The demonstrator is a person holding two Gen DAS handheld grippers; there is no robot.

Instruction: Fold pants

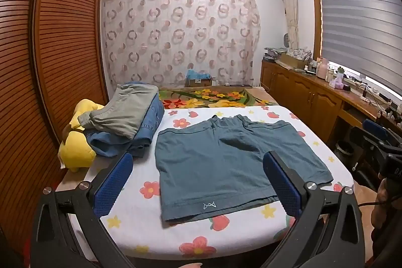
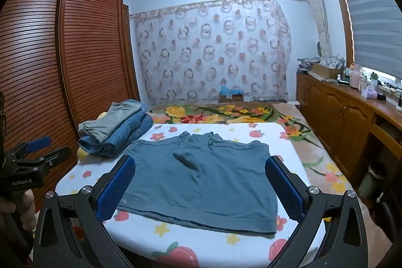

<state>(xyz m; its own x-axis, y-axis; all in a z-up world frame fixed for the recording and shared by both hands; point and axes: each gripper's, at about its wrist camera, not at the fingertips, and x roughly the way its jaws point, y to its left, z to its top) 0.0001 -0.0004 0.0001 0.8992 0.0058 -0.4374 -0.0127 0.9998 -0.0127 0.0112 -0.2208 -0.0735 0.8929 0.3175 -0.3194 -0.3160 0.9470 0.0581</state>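
teal shorts (image 1: 226, 162) are spread flat on the flowery bed (image 1: 140, 225), hems toward us, so both the left gripper (image 1: 198, 182) and right gripper (image 2: 201, 182) hover with jaws wide, holding nothing, probably ready to grab the near edge.

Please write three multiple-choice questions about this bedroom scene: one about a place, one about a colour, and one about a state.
1. Where is the stack of folded clothes?
A. left of the shorts
B. on the cabinet
C. on the floor

2. What colour are the shorts spread on the bed sheet?
A. red
B. teal blue
C. white

3. How are the two grippers?
A. both shut on the shorts
B. one open, one shut
C. both open, holding nothing

Key: 1 A, it lies beside the shorts' left edge. 2 B, teal fabric. 3 C, the left gripper and right gripper have spread fingers above the cloth.
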